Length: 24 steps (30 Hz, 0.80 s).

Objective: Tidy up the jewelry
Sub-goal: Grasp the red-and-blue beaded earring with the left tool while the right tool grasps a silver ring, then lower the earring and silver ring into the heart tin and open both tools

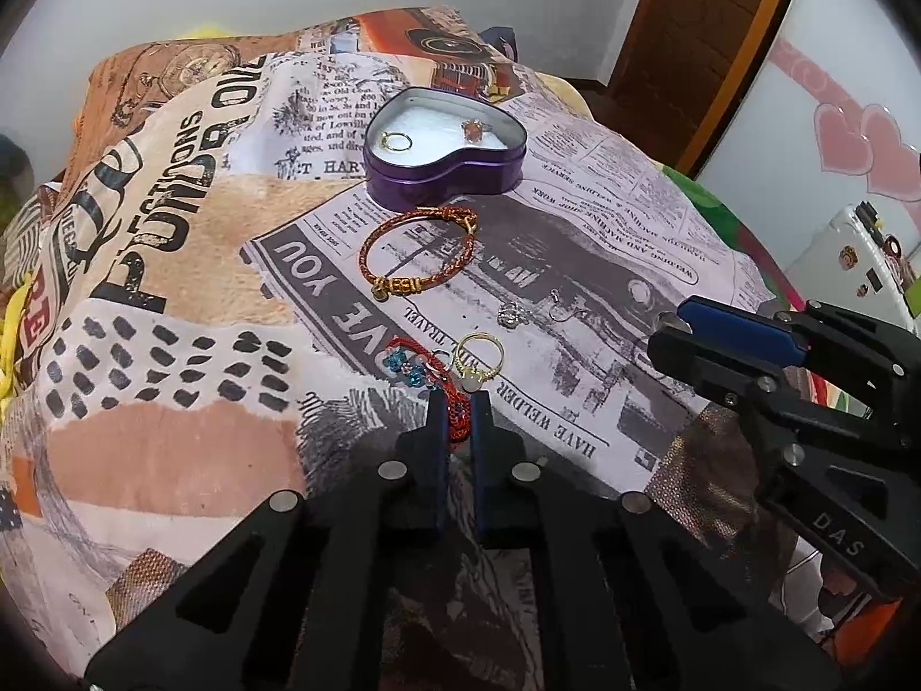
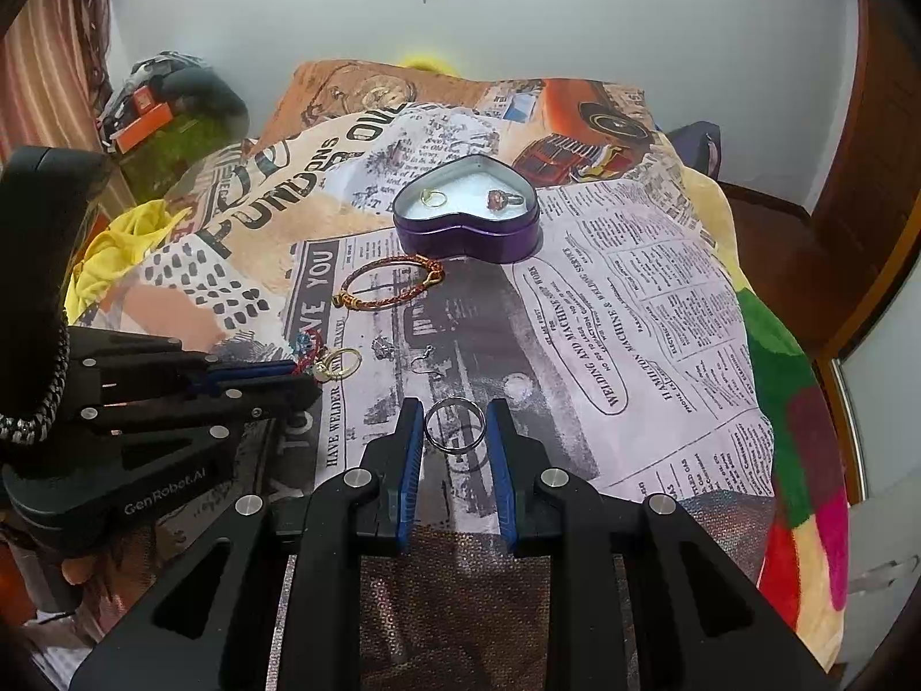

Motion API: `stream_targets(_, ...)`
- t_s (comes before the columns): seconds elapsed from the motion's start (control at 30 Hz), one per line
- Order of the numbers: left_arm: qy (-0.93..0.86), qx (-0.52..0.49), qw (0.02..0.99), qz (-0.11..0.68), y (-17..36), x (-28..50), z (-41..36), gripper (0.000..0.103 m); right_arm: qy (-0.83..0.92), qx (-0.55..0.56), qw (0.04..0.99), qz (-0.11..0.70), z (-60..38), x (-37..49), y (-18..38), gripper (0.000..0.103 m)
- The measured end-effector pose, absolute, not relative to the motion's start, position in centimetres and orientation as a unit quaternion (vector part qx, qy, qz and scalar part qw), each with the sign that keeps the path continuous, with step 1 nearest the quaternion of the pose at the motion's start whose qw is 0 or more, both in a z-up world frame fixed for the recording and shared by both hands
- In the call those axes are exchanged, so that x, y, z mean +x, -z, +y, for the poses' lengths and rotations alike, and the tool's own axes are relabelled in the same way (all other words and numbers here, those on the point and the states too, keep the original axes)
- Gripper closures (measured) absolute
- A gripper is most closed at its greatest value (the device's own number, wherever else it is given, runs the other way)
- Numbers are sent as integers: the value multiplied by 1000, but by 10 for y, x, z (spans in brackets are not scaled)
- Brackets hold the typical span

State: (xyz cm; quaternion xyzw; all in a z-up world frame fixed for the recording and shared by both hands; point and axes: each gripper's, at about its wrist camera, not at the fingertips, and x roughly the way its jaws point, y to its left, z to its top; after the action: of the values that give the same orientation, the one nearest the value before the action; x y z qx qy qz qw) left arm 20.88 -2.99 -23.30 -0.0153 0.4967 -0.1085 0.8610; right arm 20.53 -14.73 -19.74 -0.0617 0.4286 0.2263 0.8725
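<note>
A purple heart-shaped tin (image 1: 449, 175) (image 2: 469, 233) stands on the printed cloth and holds a gold ring (image 1: 397, 141) and an orange-stone ring (image 1: 475, 129). My left gripper (image 1: 459, 403) is shut on a red beaded bracelet (image 1: 455, 412). A gold ring with a pale stone (image 1: 478, 365) lies just beyond its tips. My right gripper (image 2: 455, 417) is open around a silver ring (image 2: 455, 423) lying on the cloth. A red and gold cord bangle (image 1: 417, 253) (image 2: 388, 282) lies in front of the tin. A small silver charm (image 1: 509, 314) and an ear hook (image 1: 567, 305) lie between.
The printed cloth (image 2: 633, 316) covers a raised soft surface that drops away at its right edge onto a colourful blanket (image 2: 794, 432). A wooden door (image 1: 708, 29) stands at the back right. Yellow fabric (image 2: 109, 259) lies at the left.
</note>
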Motion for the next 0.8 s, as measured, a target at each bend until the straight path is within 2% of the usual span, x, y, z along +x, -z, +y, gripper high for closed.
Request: stream_targets(0.8,86,-16,915,395,149,185,-5,98,-219,-37,897,383,-154,205,154,83)
